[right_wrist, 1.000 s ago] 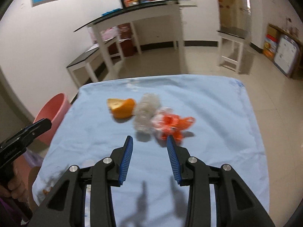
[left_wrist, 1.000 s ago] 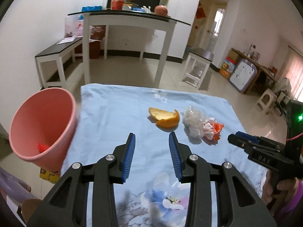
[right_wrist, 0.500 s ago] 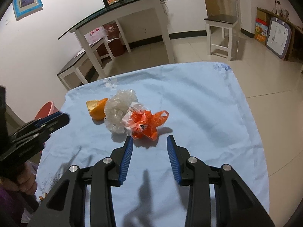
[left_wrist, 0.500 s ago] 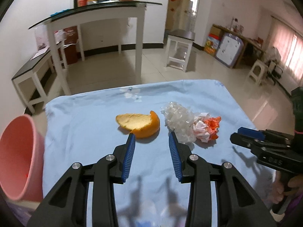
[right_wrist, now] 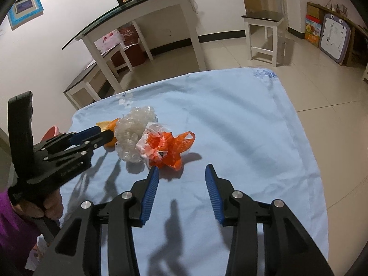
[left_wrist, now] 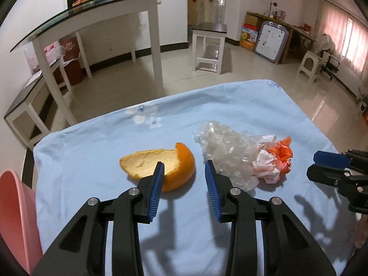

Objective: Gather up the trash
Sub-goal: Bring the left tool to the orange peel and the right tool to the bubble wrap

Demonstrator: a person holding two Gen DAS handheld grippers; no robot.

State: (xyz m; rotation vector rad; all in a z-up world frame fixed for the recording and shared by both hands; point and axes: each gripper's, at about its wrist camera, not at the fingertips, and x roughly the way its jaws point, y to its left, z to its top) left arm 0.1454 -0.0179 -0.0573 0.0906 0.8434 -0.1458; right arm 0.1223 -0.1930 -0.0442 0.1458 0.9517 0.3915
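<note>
Both jaws gaping and empty, the left gripper [left_wrist: 184,169] straddles the orange peel [left_wrist: 161,169] while the right gripper [right_wrist: 181,172], just widened, nears the orange bag [right_wrist: 170,146] at eleven o'clock; clamping could drag the tangled clear plastic wad [right_wrist: 133,135] along.

White walls [left_wrist: 110,36] and a glossy beige tiled floor [left_wrist: 241,73] framed the room. A glass-topped white table [left_wrist: 92,11] stood far left, a dark-topped stool [left_wrist: 208,46] centre, curtained windows [left_wrist: 352,46] glowing right.
</note>
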